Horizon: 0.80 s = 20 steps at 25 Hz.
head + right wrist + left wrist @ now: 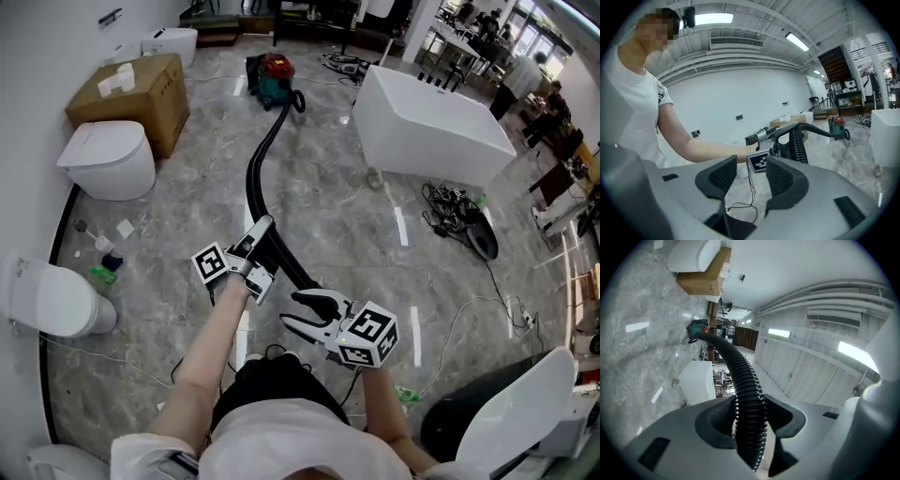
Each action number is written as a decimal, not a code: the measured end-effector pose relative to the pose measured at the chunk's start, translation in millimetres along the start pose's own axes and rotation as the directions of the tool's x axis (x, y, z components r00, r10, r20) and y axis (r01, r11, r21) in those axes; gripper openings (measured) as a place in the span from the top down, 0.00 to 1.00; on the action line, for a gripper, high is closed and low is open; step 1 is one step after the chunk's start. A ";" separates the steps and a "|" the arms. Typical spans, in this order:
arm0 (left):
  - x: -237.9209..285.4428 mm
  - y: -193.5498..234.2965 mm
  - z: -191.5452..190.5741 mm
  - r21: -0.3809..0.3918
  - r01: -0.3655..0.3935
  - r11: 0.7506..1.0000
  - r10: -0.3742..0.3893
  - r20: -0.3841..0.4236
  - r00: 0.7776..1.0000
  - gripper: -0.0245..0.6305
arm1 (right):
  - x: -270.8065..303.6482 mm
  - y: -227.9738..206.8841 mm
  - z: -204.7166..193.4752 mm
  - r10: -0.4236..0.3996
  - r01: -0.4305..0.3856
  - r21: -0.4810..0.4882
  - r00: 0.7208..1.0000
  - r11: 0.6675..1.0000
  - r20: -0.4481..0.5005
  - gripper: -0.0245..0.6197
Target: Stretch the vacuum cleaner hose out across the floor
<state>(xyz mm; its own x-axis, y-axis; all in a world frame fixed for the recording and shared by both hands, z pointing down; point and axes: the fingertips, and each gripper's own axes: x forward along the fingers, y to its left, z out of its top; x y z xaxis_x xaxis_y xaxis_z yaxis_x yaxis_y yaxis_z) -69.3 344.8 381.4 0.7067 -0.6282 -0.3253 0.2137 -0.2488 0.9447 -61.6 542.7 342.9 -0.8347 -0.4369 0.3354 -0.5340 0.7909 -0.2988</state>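
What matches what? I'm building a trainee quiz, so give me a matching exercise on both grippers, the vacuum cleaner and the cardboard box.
1 left gripper
2 right gripper
3 vacuum cleaner
4 cardboard box

a jaws apart, nothing between them
b next to a white toilet
c closed on the black hose
d at the hose's far end

Pairs: 1-c, 2-a, 3-d, 4-b

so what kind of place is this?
Probably a bathroom-fixture showroom or storeroom: white ceramic toilets, a white rectangular freestanding bathtub, and a brown cardboard box on a grey marble-look floor.
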 end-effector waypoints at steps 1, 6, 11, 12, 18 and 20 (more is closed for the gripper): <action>-1.0 0.8 0.6 0.038 -0.016 0.999 0.017 -0.018 1.000 0.68 | -0.4 -0.6 -0.8 -0.003 0.003 0.002 1.000 1.000 0.002 0.65; -4.4 -1.3 2.1 0.168 -0.070 0.983 0.085 -0.082 0.993 0.68 | 0.3 -2.5 -1.0 -0.018 0.018 0.012 1.000 1.000 0.007 0.65; -12.0 3.8 12.9 0.258 -0.124 0.958 0.151 -0.087 0.985 0.68 | 3.2 -2.9 -2.6 -0.028 0.028 0.014 1.000 1.000 0.007 0.65; -12.5 4.4 14.6 0.278 -0.127 0.952 0.157 -0.089 0.984 0.68 | 2.2 -3.6 -3.1 -0.032 0.032 0.014 0.999 0.999 0.007 0.65; -12.4 3.5 15.2 0.423 -0.151 0.894 0.228 -0.137 0.964 0.68 | -8.0 -10.3 -3.2 -0.063 0.061 0.050 0.997 0.997 0.033 0.65; -12.6 3.0 13.6 0.471 -0.154 0.868 0.255 -0.158 0.954 0.68 | -7.6 -11.2 -4.4 -0.068 0.067 0.048 0.997 0.997 0.030 0.65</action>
<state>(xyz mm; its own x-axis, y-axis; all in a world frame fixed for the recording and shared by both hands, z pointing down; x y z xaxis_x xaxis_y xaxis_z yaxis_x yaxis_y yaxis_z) -86.7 341.9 387.8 0.8354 -0.5460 -0.0626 -0.2412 -0.4666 0.8510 -48.7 539.1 347.7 -0.7999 -0.5024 0.3282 -0.5944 0.7385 -0.3182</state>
